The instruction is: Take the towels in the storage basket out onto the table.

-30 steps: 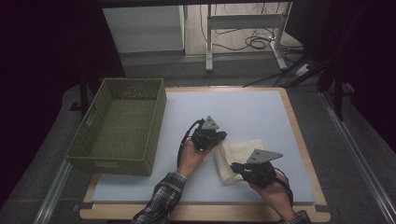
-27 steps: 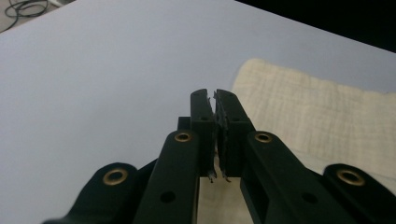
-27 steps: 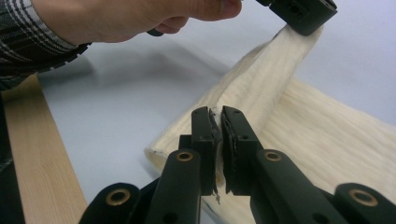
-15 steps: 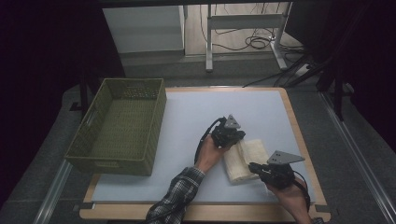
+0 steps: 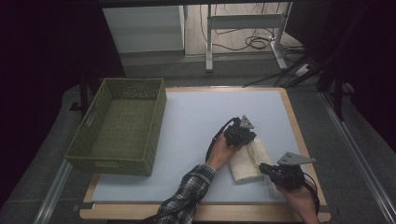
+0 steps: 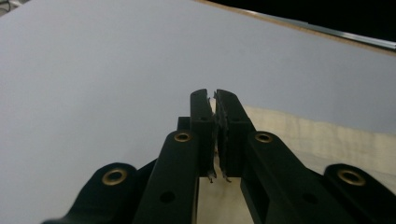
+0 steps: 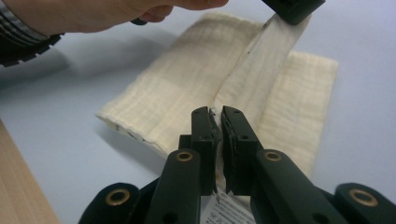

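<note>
A: Left tongs (image 6: 215, 100)?

B: Jaws pinched nearly together, a thin edge of cream cloth (image 5: 246, 161) caught between the pads. In the right gripper view the left tongs sit at the top and lift a strip of the cloth off the folded pile.

A: Right tongs (image 7: 217, 114)?

B: Same, clamped tight on a raised fold of the cloth at its near end. The strip runs taut from one pair to the other.

A: Where's the cloth?

B: On the counter (image 5: 196, 121), right half, toward the near edge, between the two tongs. Mostly flat, folded into a rough rectangle, one layer pulled up.

A: Any writing?

B: White tag (image 7: 229, 210) just under the right tongs, small black print, too blurred to read. Nothing else legible.

A: Materials?

B: Cloth is soft, woven, ribbed in fine lines, pale cream, edges a bit frayed. Counter top is smooth matte pale blue with a light wood rim. Tongs are black hard plastic with brass rivets, serrated pads; grey three-cornered plate on top of each in the high view.

A: Other stuff?

B: Green basket (image 5: 119, 126) at the counter's left, rectangular, mesh-like woven walls, handle slot in the side, well apart from the cloth. Left forearm in a plaid sleeve (image 5: 187, 193), hand (image 5: 219, 151) wrapped round the gripper body.
</note>
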